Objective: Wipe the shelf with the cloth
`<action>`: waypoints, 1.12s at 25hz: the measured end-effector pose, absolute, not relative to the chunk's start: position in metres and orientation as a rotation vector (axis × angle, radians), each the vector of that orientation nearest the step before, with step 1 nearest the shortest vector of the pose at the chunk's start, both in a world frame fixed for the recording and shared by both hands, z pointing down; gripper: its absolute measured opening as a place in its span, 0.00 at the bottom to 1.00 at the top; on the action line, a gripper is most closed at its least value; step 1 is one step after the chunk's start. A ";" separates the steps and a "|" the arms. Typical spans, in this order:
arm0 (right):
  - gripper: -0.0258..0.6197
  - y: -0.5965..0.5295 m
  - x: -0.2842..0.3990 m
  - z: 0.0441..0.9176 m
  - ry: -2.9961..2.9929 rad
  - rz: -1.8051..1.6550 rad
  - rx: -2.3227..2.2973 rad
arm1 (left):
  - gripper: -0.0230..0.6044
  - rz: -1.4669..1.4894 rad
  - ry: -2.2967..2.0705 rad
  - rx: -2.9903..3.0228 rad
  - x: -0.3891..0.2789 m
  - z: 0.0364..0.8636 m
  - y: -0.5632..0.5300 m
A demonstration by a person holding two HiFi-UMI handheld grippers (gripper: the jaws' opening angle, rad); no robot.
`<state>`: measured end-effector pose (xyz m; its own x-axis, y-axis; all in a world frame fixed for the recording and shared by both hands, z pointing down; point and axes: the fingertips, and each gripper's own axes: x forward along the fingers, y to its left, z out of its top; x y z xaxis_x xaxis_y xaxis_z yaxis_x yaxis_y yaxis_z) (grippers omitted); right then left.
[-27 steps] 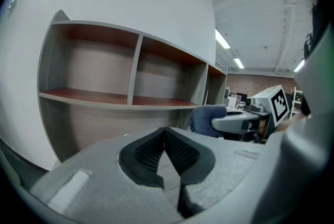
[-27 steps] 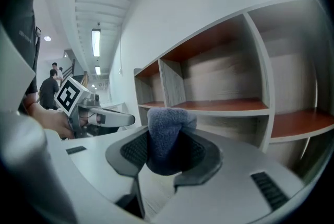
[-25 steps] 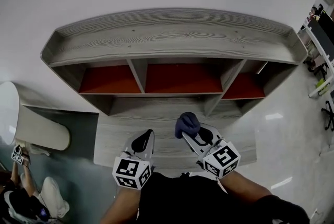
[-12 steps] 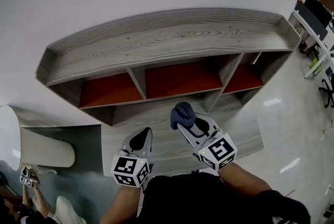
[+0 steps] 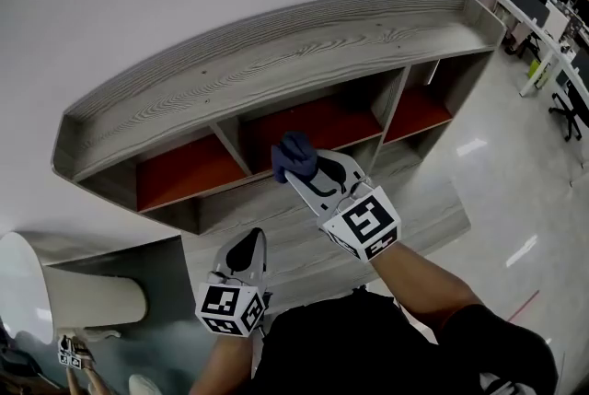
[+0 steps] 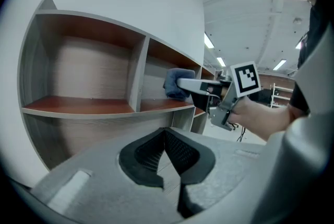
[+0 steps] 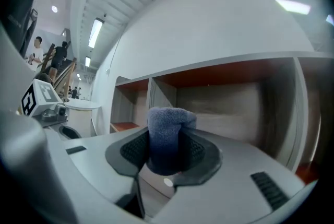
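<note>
Clamped on a rolled dark blue cloth (image 5: 294, 154) with the fingers of the right gripper (image 5: 304, 168), the roll standing up out of the black pads. Held up in front of the grey wood-grain shelf (image 5: 276, 52), at 12 o'clock from the head view's centre, at the mouth of the middle red-floored compartment (image 5: 322, 121). Cannot tell whether touching any board there.

Low at 7 o'clock, well apart from the cloth: the left gripper (image 5: 253, 238), fingers pressed together with nothing between them, over the shelf's lower grey board (image 5: 313, 250).

Looking along the left fingers, at 12 o'clock: the cloth just past the upright divider (image 6: 136, 77), above the red shelf floor.

Under the long top board, three red compartments in a row, split by two grey dividers.
</note>
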<state>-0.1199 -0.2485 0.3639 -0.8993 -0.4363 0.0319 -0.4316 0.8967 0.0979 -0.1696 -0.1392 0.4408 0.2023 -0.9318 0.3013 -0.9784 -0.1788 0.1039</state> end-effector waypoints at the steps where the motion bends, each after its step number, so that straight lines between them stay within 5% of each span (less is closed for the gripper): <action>1: 0.25 -0.252 -0.125 0.360 -3.007 -0.154 0.697 | 0.05 0.246 -1.811 2.207 -0.171 0.441 -0.137; 28: 0.25 -0.349 -0.222 0.335 -2.832 -0.432 0.845 | 0.05 0.255 -1.874 2.144 -0.198 0.445 -0.113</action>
